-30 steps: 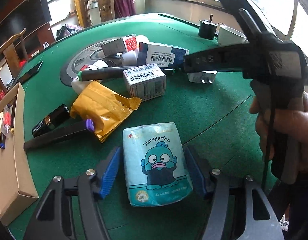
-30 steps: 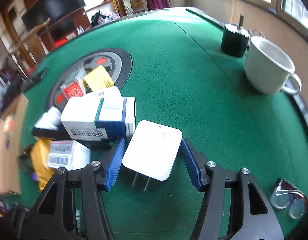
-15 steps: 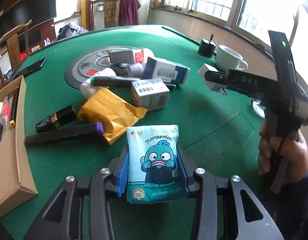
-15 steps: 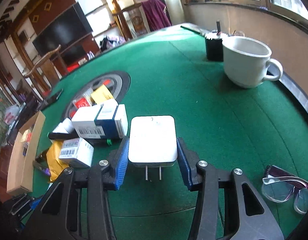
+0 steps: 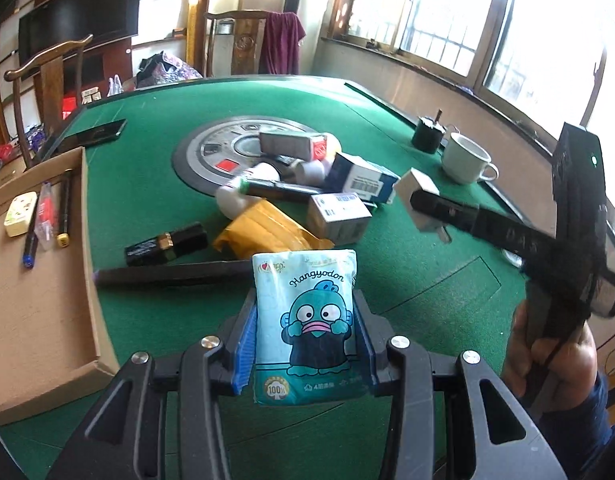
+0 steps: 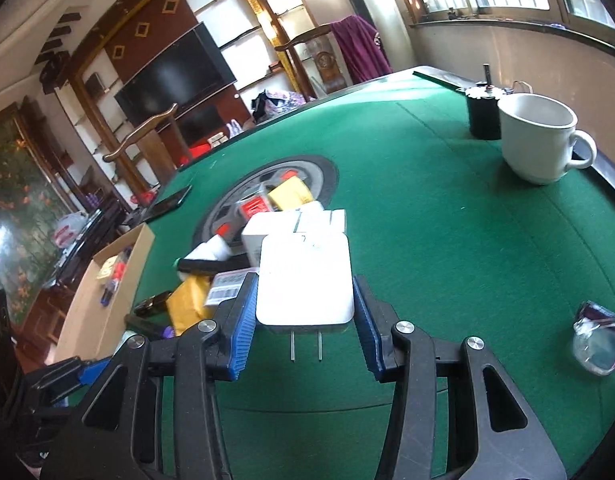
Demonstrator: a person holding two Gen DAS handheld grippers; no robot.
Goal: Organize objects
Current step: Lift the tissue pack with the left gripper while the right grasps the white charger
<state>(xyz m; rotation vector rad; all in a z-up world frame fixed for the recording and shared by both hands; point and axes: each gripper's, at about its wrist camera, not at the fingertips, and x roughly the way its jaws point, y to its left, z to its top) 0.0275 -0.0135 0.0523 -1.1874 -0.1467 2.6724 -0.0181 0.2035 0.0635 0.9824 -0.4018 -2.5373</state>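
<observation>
Green felt lies clear between the clutter pile and mug.

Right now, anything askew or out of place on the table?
Yes: boxes, a yellow packet and a white bottle lie in a jumble, overlapping the round centre panel. Glasses lie loose near the table edge. Nothing looks spilled or damaged.

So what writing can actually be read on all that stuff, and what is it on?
"Hangyodon": the blue tissue pack held in the left fingers.
"100%": round badge low on the same pack.
Red logo at the pack's top corner: too blurred.
Barcode boxes in the pile: print too small.
White charger: faint mark, unreadable.
</observation>
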